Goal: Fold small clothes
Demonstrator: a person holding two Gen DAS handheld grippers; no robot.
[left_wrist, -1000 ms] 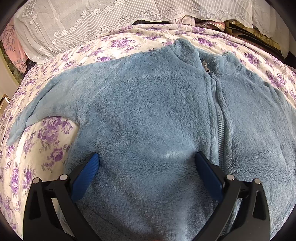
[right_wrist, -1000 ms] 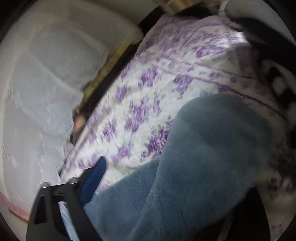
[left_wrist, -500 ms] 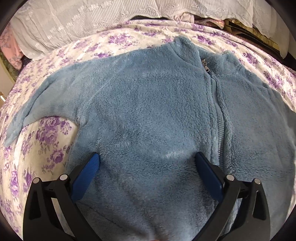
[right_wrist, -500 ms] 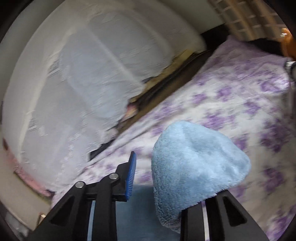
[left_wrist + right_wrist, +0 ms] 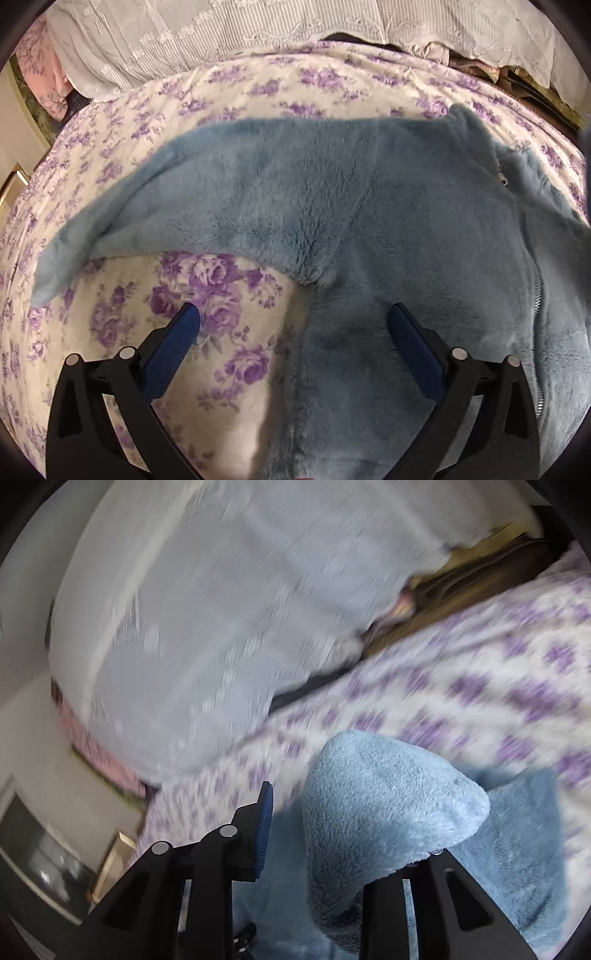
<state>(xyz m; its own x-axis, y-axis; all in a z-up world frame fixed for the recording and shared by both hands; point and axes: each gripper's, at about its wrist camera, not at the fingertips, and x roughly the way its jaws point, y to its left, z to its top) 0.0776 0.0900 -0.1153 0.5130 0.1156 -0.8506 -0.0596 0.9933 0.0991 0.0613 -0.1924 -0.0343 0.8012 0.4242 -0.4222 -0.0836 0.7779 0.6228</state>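
**Fleece jacket: right cuff lifted, left sleeve lying flat**

Relation: you are holding the cuff (image 5: pixel 384 812) in the right gripper (image 5: pixel 354 834), low centre of the right view, above the jacket (image 5: pixel 369 221). The jaws are opening slightly, with fleece between them. The left gripper (image 5: pixel 291 325) is hovering wide open and empty at the body's lower-left edge; the left sleeve (image 5: pixel 147 206) is running toward the left of the frame.

Appearance: blue plush, zipped, lying spread across the floral sheet (image 5: pixel 221 85).
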